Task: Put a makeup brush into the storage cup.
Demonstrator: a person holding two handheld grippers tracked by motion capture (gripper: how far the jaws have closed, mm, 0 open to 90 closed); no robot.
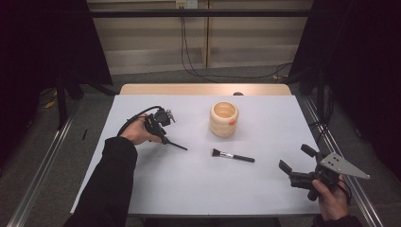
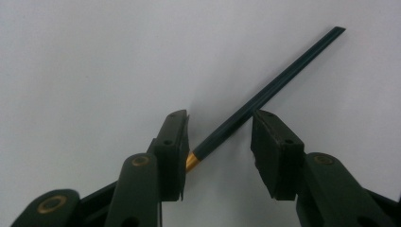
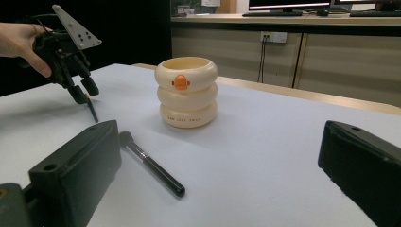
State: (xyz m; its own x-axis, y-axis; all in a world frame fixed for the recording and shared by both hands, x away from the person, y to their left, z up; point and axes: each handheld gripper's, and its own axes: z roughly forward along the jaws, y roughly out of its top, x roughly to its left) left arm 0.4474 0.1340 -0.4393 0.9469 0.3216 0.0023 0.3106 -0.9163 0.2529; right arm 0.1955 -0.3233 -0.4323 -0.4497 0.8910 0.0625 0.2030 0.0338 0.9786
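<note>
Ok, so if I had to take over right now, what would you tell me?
Left claw: down over the thin stick, which lies slantwise between its jaws, gold end by one pad. I cannot tell if it is pinched yet.
Right claw: open, holding nothing, near the table's right edge.
Things: the brush lies flat mid-table. The pot stands upright behind it.
Done: the left claw has reached the stick. Nothing pokes out of the pot.
Left: grip and lift the stick. It and the brush probably go into the pot.
</note>
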